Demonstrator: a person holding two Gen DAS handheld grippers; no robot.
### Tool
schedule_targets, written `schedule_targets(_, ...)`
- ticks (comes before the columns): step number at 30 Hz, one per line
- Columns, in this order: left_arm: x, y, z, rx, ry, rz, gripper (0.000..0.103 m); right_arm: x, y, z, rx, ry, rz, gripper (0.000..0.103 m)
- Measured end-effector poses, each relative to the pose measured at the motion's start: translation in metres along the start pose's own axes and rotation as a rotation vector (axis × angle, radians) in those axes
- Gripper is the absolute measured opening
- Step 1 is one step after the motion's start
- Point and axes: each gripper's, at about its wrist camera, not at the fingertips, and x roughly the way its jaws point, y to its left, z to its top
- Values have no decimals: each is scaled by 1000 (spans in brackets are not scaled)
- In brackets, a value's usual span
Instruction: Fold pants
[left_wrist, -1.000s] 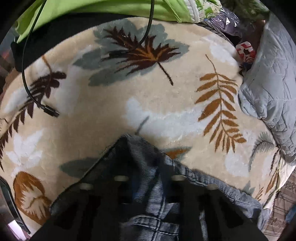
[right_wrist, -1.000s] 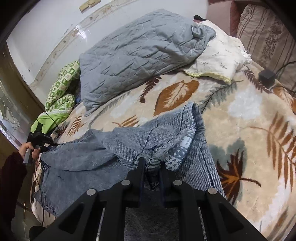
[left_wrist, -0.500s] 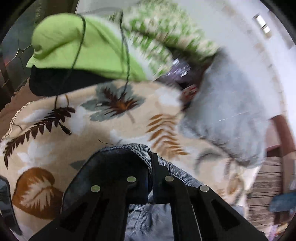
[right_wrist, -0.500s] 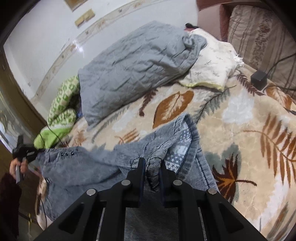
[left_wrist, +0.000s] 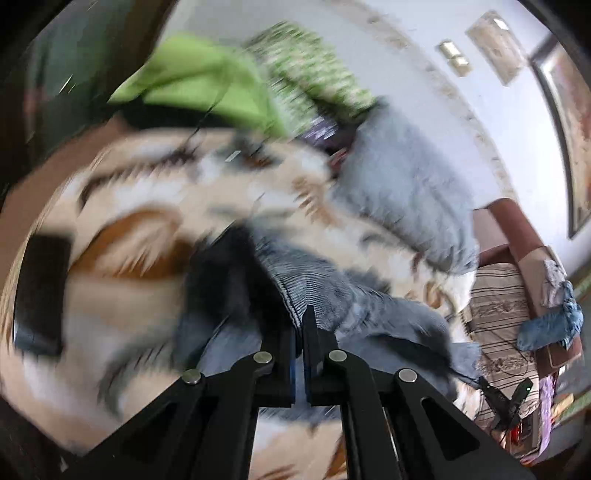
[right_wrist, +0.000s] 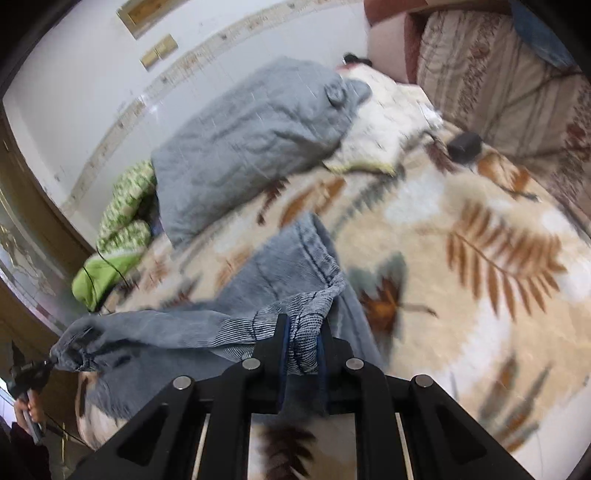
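Observation:
The grey-blue denim pants hang stretched above the leaf-patterned blanket. My right gripper is shut on a bunched edge of the pants. My left gripper is shut on the other end of the pants; it also shows far left in the right wrist view, pinching the gathered fabric. The left wrist view is motion-blurred. Part of the pants still lies on the blanket.
A grey quilt and a cream pillow lie at the bed's far side. Green bedding is piled at the far left. A striped cushion lines the right. A small black charger rests on the blanket.
Both grippers have risen, lifting the pants off the blanket and stretching them between them. The left gripper swung up and turned, so its view now shows the room.

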Motion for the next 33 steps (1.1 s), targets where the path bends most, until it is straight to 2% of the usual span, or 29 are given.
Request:
schedule_targets(3,6,36,-20,-88,50,12,3,1,-17,-18,6,96,-3,14)
schedule_targets(8,21,53,-36,-108,119,56,4,15,-27,-46,-27,288,-38,18)
schedule_targets(10,26,54,-35,-101,148,62,5,15,-32,-48,-4,324,-17,18)
schedule_targets(14,26,52,-36,-74,186,102,9,-2,-40,-34,36,304,-11,22)
schedule_targets(17,22,57,-39,-86,189,106,9,-27,-35,-12,-18,211,-74,22)
schedule_targets(19,19,62,-42,-91,183,123,9,-39,-35,3,-4,167,-45,26)
schedule_targets(20,17,64,-43,-94,179,137,9,-42,-35,11,9,157,-21,36)
schedule_targets(21,13,66,-45,-98,163,156,9,-42,-34,17,20,152,0,54)
schedule_targets(23,4,67,-45,-99,132,168,9,-38,-24,25,18,134,7,69)
schedule_targets(25,-6,60,-43,-80,96,175,9,-30,-10,29,-8,124,23,69)
schedule_targets(29,-20,20,-34,35,9,169,9,10,4,36,9,210,-2,69)
schedule_targets(33,-6,-43,-30,165,-3,47,9,51,-24,45,192,260,45,69)
